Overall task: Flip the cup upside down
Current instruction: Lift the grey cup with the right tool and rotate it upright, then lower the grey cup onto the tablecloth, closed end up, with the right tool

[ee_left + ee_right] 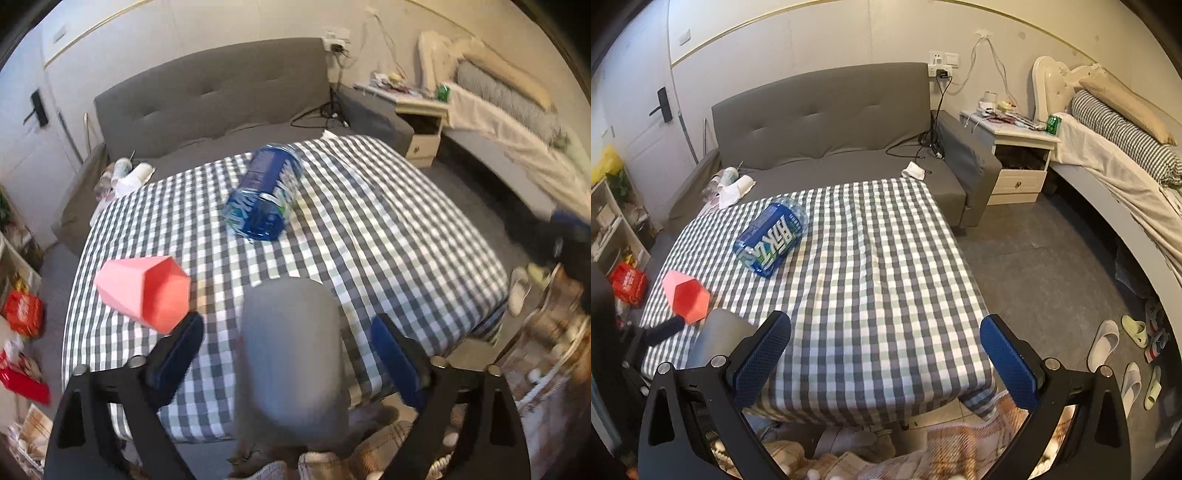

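A grey cup (291,354) stands between the fingers of my left gripper (288,343), near the front edge of the checked table (369,221); its rounded closed end faces up. The jaws are wide apart and do not touch it. In the right wrist view the grey cup (716,339) shows at the table's front left, with a left fingertip (665,330) beside it. My right gripper (886,343) is open and empty above the table's front edge.
A pink faceted cup (147,291) lies on its side at the left, also in the right wrist view (685,295). A large blue water bottle (264,192) lies mid-table. A grey sofa (827,122), nightstand (1015,155), bed and slippers (1104,343) surround the table.
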A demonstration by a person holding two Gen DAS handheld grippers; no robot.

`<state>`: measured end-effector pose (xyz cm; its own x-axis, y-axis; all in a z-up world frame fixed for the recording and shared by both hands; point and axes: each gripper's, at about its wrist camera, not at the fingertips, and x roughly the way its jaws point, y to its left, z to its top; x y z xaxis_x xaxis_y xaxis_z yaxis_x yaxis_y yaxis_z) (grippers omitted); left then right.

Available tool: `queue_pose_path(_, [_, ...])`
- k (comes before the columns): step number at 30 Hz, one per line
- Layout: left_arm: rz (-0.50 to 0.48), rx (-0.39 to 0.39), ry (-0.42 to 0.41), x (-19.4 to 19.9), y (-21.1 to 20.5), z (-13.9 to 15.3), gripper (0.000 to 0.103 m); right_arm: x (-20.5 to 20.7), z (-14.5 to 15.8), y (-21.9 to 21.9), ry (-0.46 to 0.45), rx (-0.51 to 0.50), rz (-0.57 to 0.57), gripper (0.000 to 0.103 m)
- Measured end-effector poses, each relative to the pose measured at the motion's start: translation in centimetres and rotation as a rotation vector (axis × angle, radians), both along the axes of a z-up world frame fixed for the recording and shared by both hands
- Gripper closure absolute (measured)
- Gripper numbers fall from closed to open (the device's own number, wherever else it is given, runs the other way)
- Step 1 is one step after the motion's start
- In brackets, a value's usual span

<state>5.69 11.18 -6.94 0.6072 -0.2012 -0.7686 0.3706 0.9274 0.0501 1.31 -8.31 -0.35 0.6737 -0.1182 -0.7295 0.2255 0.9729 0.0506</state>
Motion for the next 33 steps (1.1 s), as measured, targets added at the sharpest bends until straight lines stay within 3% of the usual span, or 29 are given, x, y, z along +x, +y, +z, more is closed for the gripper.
queue_pose_path(3, [0.044,-0.091,-0.002,0.2,2.4,1.8,0.001,-0.2,0.3,0.5,0.006,-0.005,0.001,0.0])
queue_pose_path(6, [0.093,-0.116,-0.009,0.6,4.8,2.8,0.001,-0.1,0.9,1.3,0.016,-0.006,0.018,0.0])
queue_pose_path(10, [0.137,-0.093,0.011,1.3,8.0,2.9,0.0,1.2,1.3,3.1,0.074,0.017,0.065,0.0])
queue_pose_path(14, [0.157,-0.084,0.028,1.6,10.6,2.2,0.0,3.8,0.2,6.3,0.237,0.049,0.147,0.0])
queue_pose_path(18, [0.168,-0.026,0.035,2.0,12.3,1.0,0.0,5.5,-1.2,8.7,0.354,0.094,0.191,0.0])
queue_pose_path(25, [0.169,-0.014,0.099,3.1,13.9,-0.8,0.0,7.5,-3.7,11.1,0.474,0.146,0.185,0.0])
queue_pose_path(33, [0.18,-0.045,0.136,4.2,15.3,-1.4,0.0,10.1,-7.7,12.2,0.617,0.314,0.154,0.001])
